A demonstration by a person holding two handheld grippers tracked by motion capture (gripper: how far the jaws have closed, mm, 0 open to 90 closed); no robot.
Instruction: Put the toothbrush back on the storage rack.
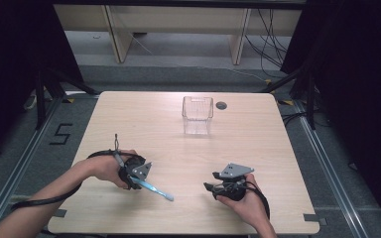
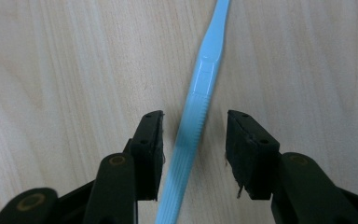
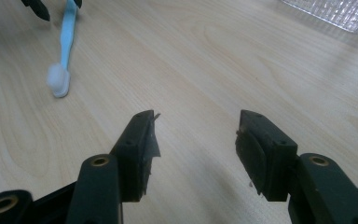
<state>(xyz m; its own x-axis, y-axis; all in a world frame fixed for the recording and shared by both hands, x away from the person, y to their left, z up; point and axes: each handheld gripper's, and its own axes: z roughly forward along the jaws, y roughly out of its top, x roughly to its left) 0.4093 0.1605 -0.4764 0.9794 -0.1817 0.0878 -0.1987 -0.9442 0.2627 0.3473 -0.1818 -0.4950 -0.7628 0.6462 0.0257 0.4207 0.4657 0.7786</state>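
Observation:
A light blue toothbrush (image 1: 155,188) lies flat on the wooden table (image 1: 258,144), its white bristle head pointing right. My left gripper (image 1: 138,181) is over its handle end. In the left gripper view the ribbed handle (image 2: 186,154) runs between the two open jaws with a gap on each side. My right gripper (image 1: 209,187) rests low near the table's front right, open, nothing between its jaws (image 3: 193,135). In the right gripper view the toothbrush (image 3: 63,46) lies at the upper left, bristles toward me.
A clear plastic box (image 1: 197,115) stands upright at the table's far middle; its ribbed edge (image 3: 335,11) shows at the top right of the right gripper view. A dark round grommet (image 1: 221,105) sits behind it. Black curtains and cables flank the table.

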